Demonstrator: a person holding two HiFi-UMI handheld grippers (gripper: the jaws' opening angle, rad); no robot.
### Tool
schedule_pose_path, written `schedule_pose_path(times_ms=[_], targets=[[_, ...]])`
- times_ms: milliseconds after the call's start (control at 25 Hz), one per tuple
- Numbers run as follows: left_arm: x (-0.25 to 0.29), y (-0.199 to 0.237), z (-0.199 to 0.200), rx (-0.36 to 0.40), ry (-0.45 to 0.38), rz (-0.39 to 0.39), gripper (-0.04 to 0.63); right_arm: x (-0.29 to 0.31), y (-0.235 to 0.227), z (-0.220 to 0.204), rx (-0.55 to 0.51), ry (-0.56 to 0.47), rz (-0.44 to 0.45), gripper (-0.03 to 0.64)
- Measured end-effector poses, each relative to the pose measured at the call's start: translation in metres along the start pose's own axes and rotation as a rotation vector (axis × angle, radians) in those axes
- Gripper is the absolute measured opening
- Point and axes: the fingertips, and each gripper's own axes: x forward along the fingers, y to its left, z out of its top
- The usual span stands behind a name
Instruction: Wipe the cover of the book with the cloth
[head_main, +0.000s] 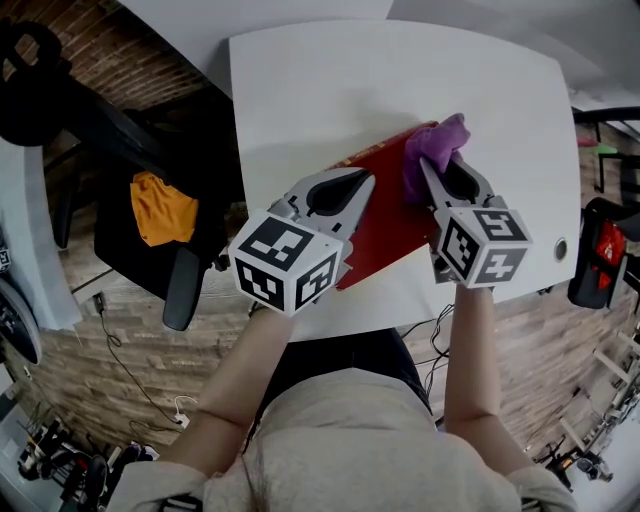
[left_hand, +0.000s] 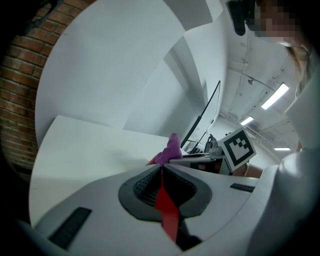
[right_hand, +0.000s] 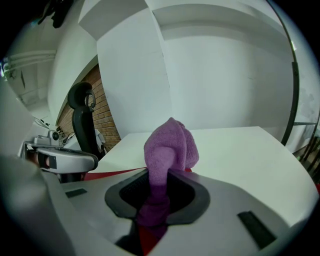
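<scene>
One book (head_main: 385, 220) pinched by left gripper (left_hand: 161, 167) — one cloth (right_hand: 170, 142), right gripper (right_hand: 162, 172)

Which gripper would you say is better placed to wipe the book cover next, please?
The right. The right gripper is shut on the cloth, which is at the book's far corner. The left gripper is shut on the book's edge, so it seems best suited to steadying it.
</scene>
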Motion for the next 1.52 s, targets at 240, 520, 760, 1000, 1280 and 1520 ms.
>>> schedule_pose_path(times_ms=[240,520,760,1000,1280,1520], targets=[[-0.023,0.009,-0.009,-0.009,-0.021,0.037,0.025,0.002,0.024,-0.007,-0.018,0.006,0.028,0.100],[-0.044,0.016,-0.023,-0.044,-0.035,0.083,0.025,0.004,0.049,-0.012,-0.044,0.009,0.065,0.100],[-0.062,0.022,-0.036,-0.077,-0.051,0.128,0.025,0.007,0.066,-0.015,-0.070,0.018,0.096,0.100],[-0.081,0.033,-0.045,-0.111,-0.073,0.179,0.025,0.011,0.083,-0.017,-0.100,0.025,0.129,0.100],[-0.097,0.040,-0.057,-0.146,-0.089,0.217,0.025,0.014,0.106,-0.020,-0.136,0.031,0.170,0.100],[-0.108,0.045,-0.067,-0.167,-0.099,0.234,0.025,0.019,0.131,-0.024,-0.166,0.039,0.212,0.100]])
